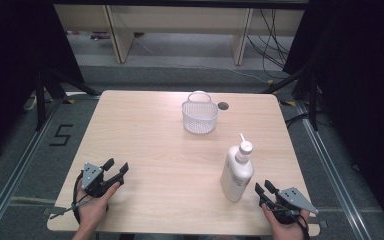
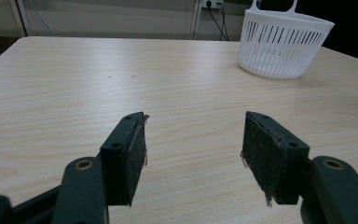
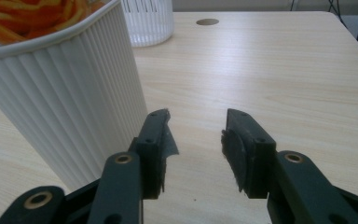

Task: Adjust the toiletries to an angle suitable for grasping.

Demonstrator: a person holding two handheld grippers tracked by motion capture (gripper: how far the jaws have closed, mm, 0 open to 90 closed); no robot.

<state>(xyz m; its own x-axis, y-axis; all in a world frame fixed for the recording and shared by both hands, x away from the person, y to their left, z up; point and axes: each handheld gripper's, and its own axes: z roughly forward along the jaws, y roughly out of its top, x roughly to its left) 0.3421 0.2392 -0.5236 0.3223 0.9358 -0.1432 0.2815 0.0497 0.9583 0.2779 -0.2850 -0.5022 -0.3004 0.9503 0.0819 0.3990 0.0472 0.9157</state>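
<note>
A white pump bottle [image 1: 237, 175] stands on the wooden table [image 1: 145, 130] at the front right. My right gripper [image 1: 263, 186] rests just right of it, open, with nothing between its jaws. In the right gripper view the bottle's ribbed white side with orange print [image 3: 65, 93] rises close to the left of the open right gripper [image 3: 196, 130]. A white slotted basket [image 1: 200, 117] stands at the back middle. My left gripper [image 1: 117, 165] lies at the front left, open and holding nothing. From the left gripper [image 2: 193, 135] the basket [image 2: 284, 46] is far ahead to the right.
A round cable hole [image 1: 223, 106] sits in the tabletop just right of the basket, seen too as the hole [image 3: 207, 21] past the right jaws. Bare wood spans the table's middle and left. Desk legs and cables lie on the floor beyond the far edge.
</note>
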